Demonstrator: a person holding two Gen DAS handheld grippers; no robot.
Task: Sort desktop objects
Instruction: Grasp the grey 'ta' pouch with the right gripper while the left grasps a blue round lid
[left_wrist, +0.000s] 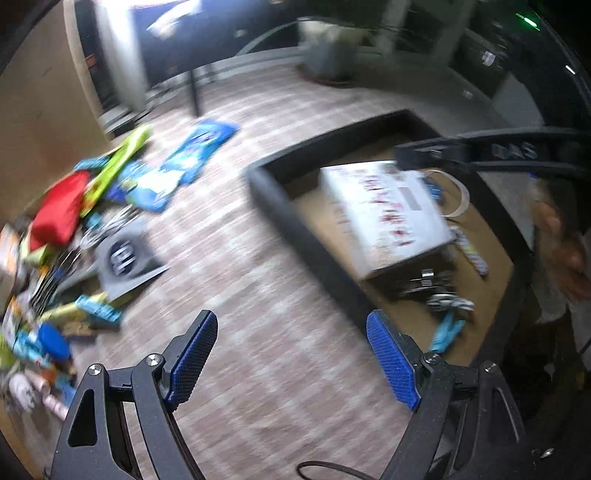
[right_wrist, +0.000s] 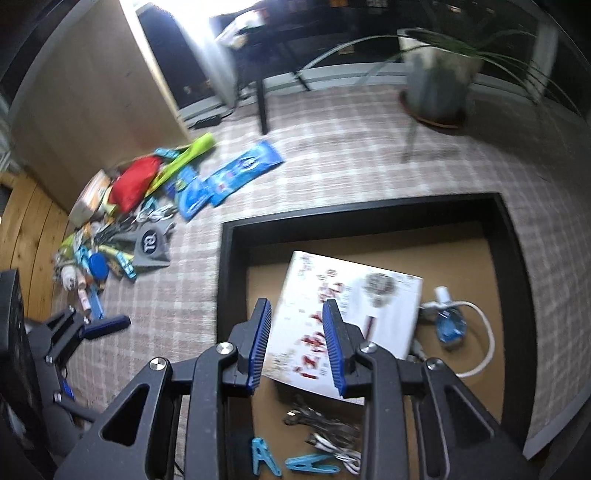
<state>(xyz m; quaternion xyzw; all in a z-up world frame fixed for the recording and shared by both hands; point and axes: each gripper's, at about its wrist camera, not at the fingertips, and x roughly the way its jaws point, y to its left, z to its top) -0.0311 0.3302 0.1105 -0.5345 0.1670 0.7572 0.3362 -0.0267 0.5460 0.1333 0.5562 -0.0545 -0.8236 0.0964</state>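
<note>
Sorting's barely started: the black tray (right_wrist: 511, 258) holds a white box (right_wrist: 354, 306), cables and blue clips (right_wrist: 310, 463), while most clutter (right_wrist: 122, 221) sits piled well left of it. Left gripper (left_wrist: 291, 360) spread wide, right gripper (right_wrist: 295, 347) partly open, both empty.

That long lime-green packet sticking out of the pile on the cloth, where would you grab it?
I'd take the lime-green packet by its free far end, which pokes out past the red pouch toward the wooden cabinet. Come from above, jaws across its narrow width; its lower end is buried among the pile, so that end looks harder to reach.
</note>
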